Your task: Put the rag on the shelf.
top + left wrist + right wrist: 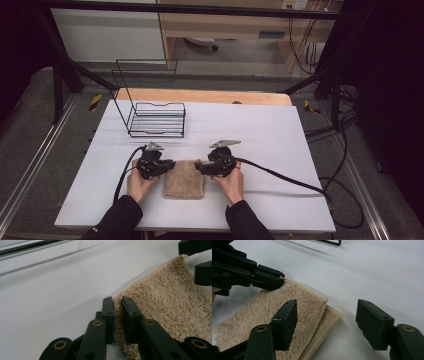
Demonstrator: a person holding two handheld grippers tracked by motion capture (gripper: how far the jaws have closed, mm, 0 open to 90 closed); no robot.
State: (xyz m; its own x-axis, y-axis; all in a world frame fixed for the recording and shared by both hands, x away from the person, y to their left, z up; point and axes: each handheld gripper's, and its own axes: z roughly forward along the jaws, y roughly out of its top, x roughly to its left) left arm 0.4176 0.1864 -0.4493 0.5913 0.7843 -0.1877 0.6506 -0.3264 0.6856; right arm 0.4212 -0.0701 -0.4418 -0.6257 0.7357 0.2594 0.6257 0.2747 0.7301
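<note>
High view: folded beige towel [184, 179] flat on white desk [280, 145], near front edge, between both grippers; wire rack [156, 119] well apart behind, empty.

Left gripper [117, 315] pinched shut on towel's edge at one corner. Right gripper [327, 325] half open, straddling opposite corner, pads not pressing yet. Judged early: one corner secured, second grasp pending, then lifting or further folding, possibly placing in rack, all left.

Towel [184, 179] plain tan, fluffy pile (no print). Table [280, 135] flat white. Wire rack [156, 119] black. Both grippers [156, 165] [212, 167] black, brass-coloured rivets, grey top plates.
</note>
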